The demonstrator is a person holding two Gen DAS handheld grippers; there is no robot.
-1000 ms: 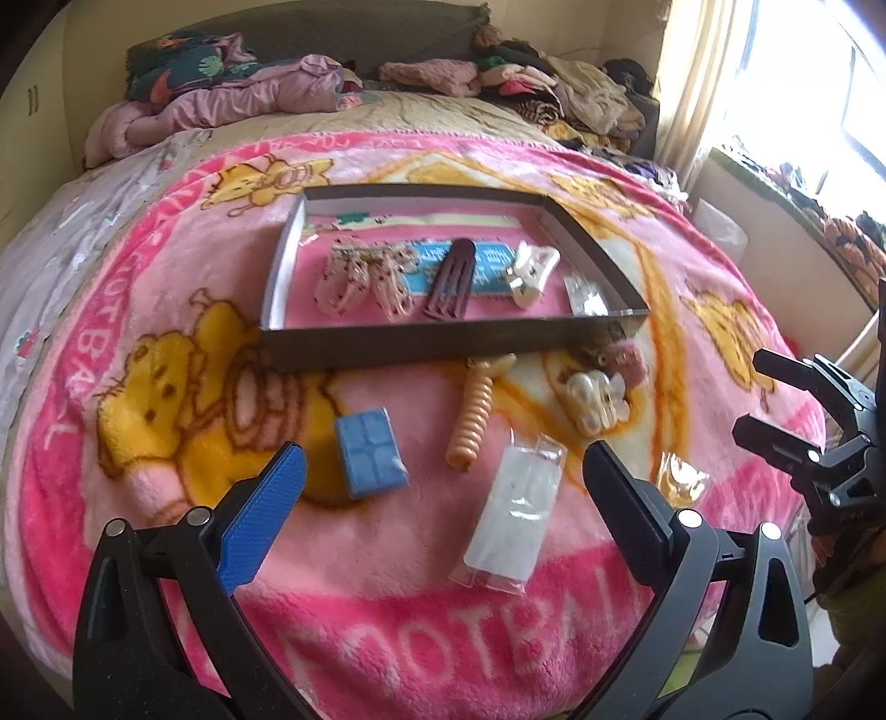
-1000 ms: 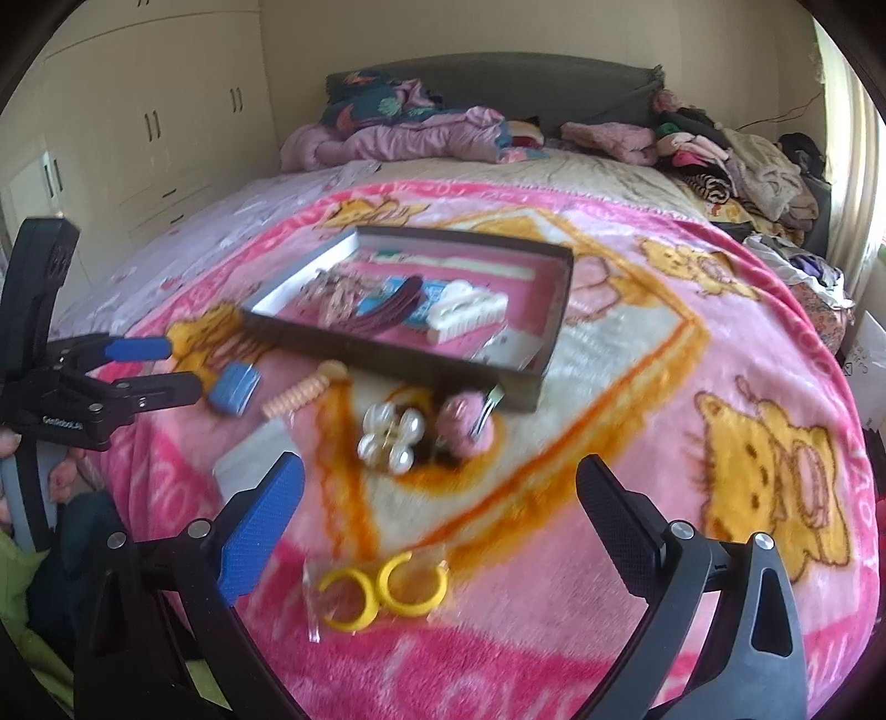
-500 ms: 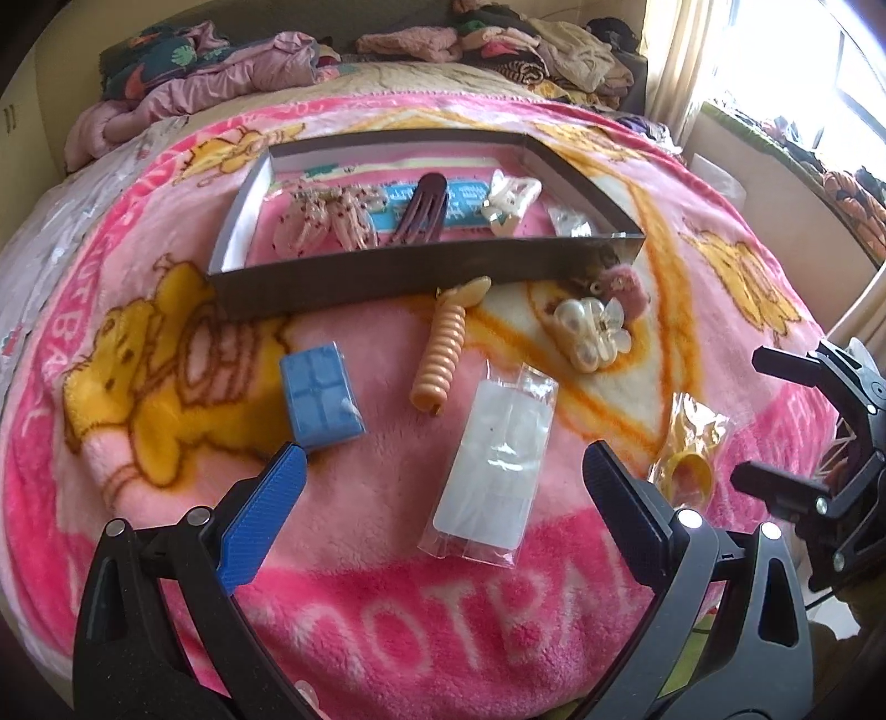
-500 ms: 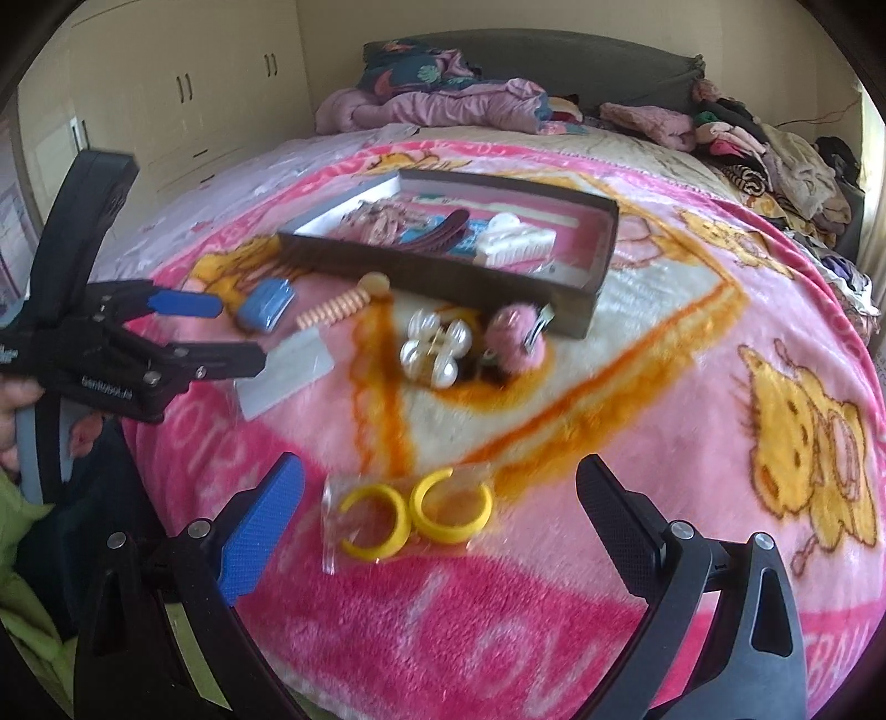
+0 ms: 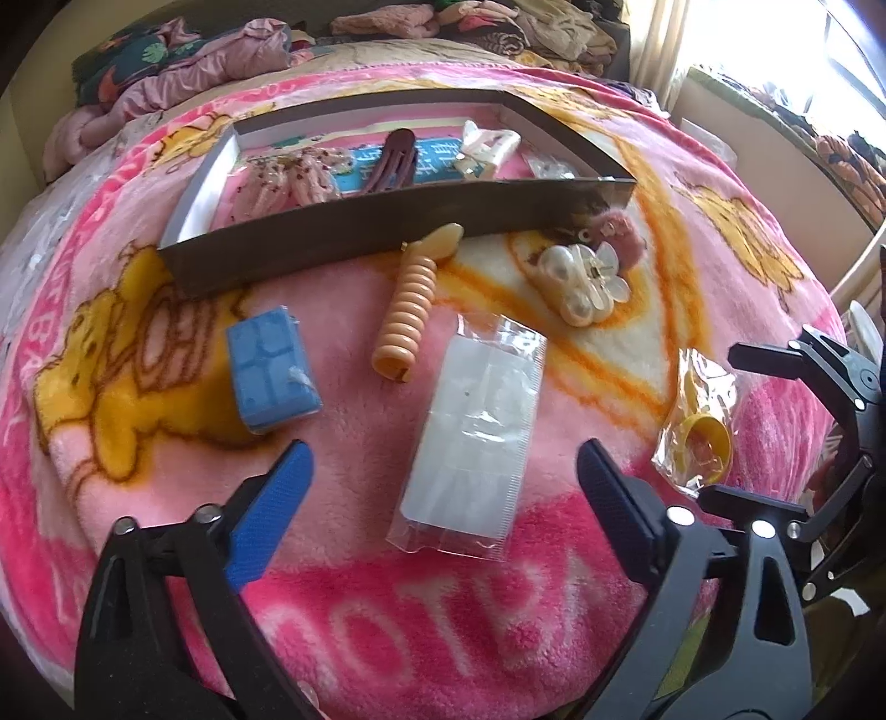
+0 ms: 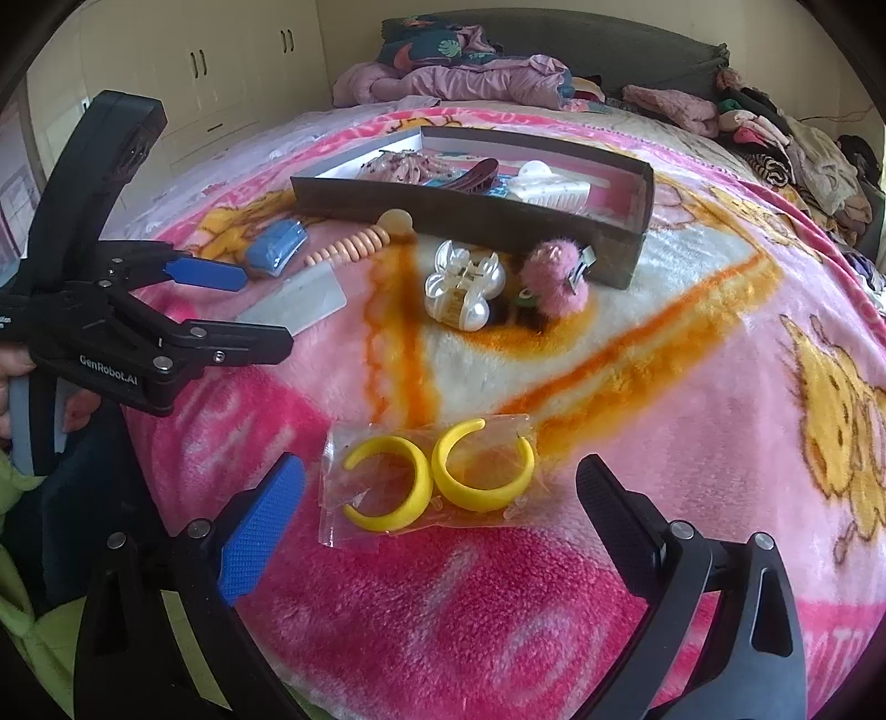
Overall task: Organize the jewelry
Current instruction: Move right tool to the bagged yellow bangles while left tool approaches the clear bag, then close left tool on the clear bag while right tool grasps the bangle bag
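Note:
A dark shallow tray (image 5: 387,224) (image 6: 470,213) on the pink blanket holds several hair clips. In front of it lie a blue block (image 5: 271,368), an orange spiral clip (image 5: 407,315), a clear packet (image 5: 473,437), a pearl claw clip (image 5: 584,279) (image 6: 462,288) and a pink fuzzy clip (image 6: 554,274). A bag of yellow hoop earrings (image 6: 429,479) (image 5: 698,437) lies just ahead of my open right gripper (image 6: 440,531). My open left gripper (image 5: 443,498) hovers at the clear packet's near end, and it also shows in the right wrist view (image 6: 249,307).
The pink cartoon blanket (image 6: 692,387) covers the bed. Piled clothes (image 6: 470,72) lie at the headboard and along the far right (image 6: 803,160). White cupboards (image 6: 221,72) stand at the left. A window (image 5: 775,50) is at the right.
Both grippers have moved forward and down toward the blanket. The left one has closed in on the clear packet, the right one on the bag of yellow earrings. Both stay open.

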